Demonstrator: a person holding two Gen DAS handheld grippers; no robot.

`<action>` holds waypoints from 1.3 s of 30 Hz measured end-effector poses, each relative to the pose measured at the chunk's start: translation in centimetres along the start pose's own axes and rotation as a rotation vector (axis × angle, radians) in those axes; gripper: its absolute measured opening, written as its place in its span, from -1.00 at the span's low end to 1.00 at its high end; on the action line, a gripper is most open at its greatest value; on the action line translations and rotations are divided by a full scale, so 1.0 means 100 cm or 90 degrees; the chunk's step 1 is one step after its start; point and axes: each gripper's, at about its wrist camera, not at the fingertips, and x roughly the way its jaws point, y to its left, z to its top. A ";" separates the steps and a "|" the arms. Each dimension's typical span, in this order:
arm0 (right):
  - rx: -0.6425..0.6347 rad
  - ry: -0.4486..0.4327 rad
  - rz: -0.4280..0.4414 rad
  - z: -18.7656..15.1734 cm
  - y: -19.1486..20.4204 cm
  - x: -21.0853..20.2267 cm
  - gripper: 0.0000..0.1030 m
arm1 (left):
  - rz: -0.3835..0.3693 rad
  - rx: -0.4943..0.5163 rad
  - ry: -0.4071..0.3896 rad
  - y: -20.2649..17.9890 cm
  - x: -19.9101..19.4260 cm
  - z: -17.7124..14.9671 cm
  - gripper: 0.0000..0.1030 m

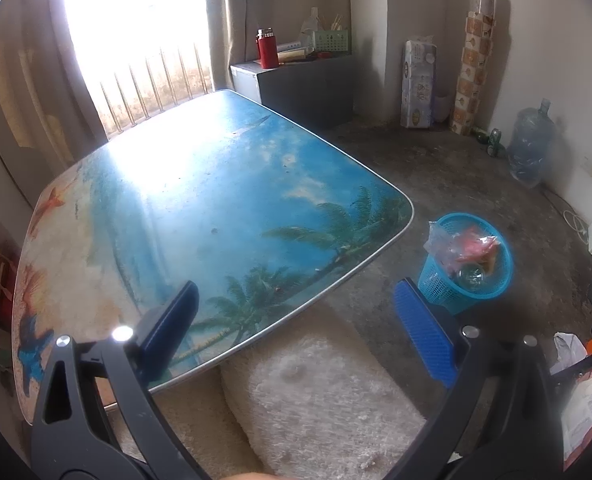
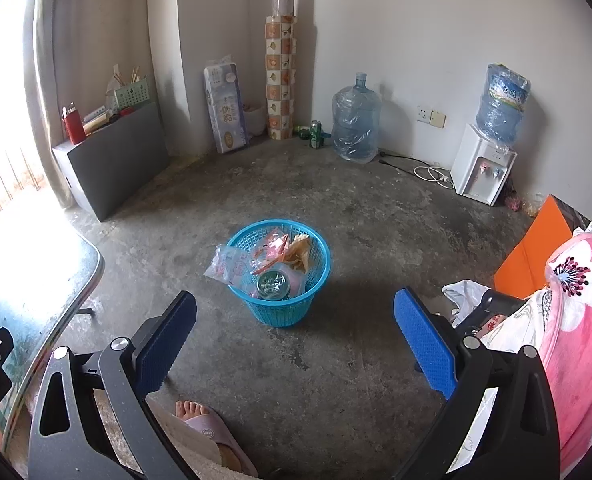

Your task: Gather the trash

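The room is recorded first: a concrete floor (image 2: pixel 356 216), a beach-print table (image 1: pixel 200 208) at the left, and a blue basket (image 2: pixel 281 276) standing on the floor, well apart from the table's right corner. No loose trash is seen on the table top in the left wrist view, and none is made out on the open floor around the basket in the right wrist view. The basket is already loaded: clear plastic bags (image 2: pixel 232 264) hang over its left rim, crumpled wrappers (image 2: pixel 300 254) lie toward its far side, and a round glass jar (image 2: pixel 272 284) sits near its front. The collecting is therefore judged largely done. A white plastic bag (image 2: pixel 462 294) is noted at the right, beside pink bedding (image 2: pixel 580 280); whether it counts as trash cannot be told. The left gripper (image 1: pixel 296 320) is held over the near table edge with its jaws spread and nothing between them. The right gripper (image 2: pixel 296 320) is aimed at the basket from the near side, jaws likewise spread and unloaded.
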 end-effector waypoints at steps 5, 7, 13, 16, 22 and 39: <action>0.000 -0.004 0.000 0.001 0.001 0.000 0.87 | -0.005 0.000 0.002 0.000 0.000 -0.001 0.83; 0.001 -0.002 -0.001 0.000 0.001 0.000 0.87 | -0.007 -0.001 0.002 0.000 0.000 0.000 0.83; 0.000 0.001 -0.002 -0.002 0.002 0.001 0.87 | -0.010 0.001 0.004 0.001 0.000 0.000 0.83; 0.001 -0.002 -0.001 -0.002 0.002 0.002 0.87 | -0.011 0.001 0.005 0.000 0.000 0.000 0.83; 0.003 0.001 0.000 -0.002 0.002 0.002 0.87 | -0.011 0.002 0.006 -0.001 0.001 -0.001 0.83; 0.007 -0.006 -0.001 -0.003 0.001 0.000 0.87 | -0.013 0.001 0.006 -0.003 0.001 -0.001 0.83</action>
